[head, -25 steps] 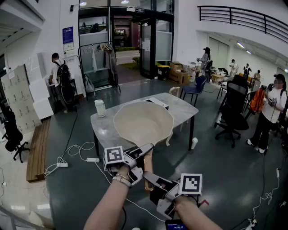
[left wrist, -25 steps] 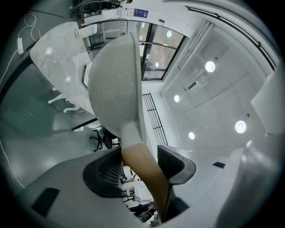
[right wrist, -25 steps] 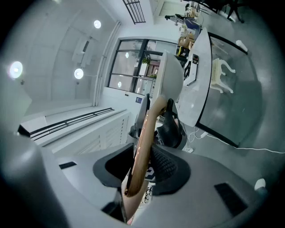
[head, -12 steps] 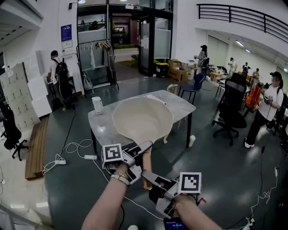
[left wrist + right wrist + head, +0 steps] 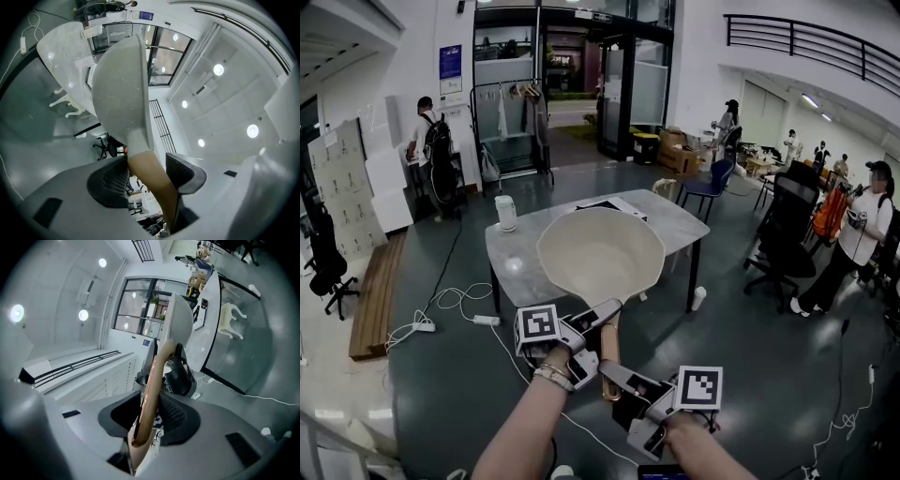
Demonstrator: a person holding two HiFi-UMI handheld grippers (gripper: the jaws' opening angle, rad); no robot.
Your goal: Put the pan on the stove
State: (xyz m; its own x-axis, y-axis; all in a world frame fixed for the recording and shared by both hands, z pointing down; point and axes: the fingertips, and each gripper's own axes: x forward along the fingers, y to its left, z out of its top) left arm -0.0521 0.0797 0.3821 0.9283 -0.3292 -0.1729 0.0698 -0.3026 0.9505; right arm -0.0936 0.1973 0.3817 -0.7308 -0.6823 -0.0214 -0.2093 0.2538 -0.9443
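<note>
Plainly, the pan [image 5: 600,258] is cream-coloured, round, with a wooden handle [image 5: 609,354].

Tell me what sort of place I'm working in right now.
Likely an open office or lab hall, not a kitchen: black swivel office chairs, a pale marble-topped table on a grey concrete floor, and tall glass entrance doors.

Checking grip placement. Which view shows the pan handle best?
Head view: the pan handle shows along its length, with the left claw gripping near the pan and the right claw near the handle's end. The left gripper view shows only a short stretch between its jaws. The right gripper view shows it edge-on, running up to the pan.
</note>
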